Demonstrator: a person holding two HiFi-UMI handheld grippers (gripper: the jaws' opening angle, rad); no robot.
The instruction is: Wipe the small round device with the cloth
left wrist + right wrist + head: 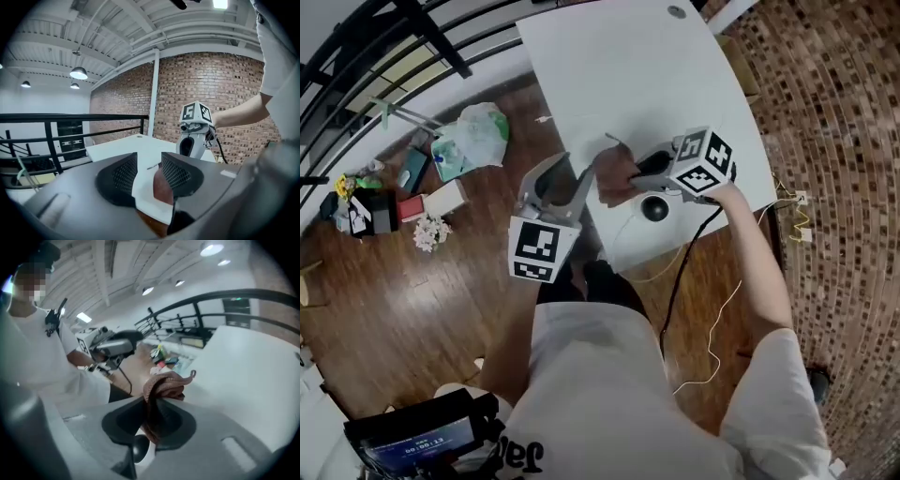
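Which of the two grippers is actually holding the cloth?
The right gripper: its jaws are pinched shut on the reddish-brown cloth. The left gripper has its jaws apart, clamping nothing.

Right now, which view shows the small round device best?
The head view: the whole black small round device sits on the white table near its edge, beside the right gripper. The right gripper view shows only a dark rounded part of it under the jaws shut on the cloth. The left gripper view doesn't show it.
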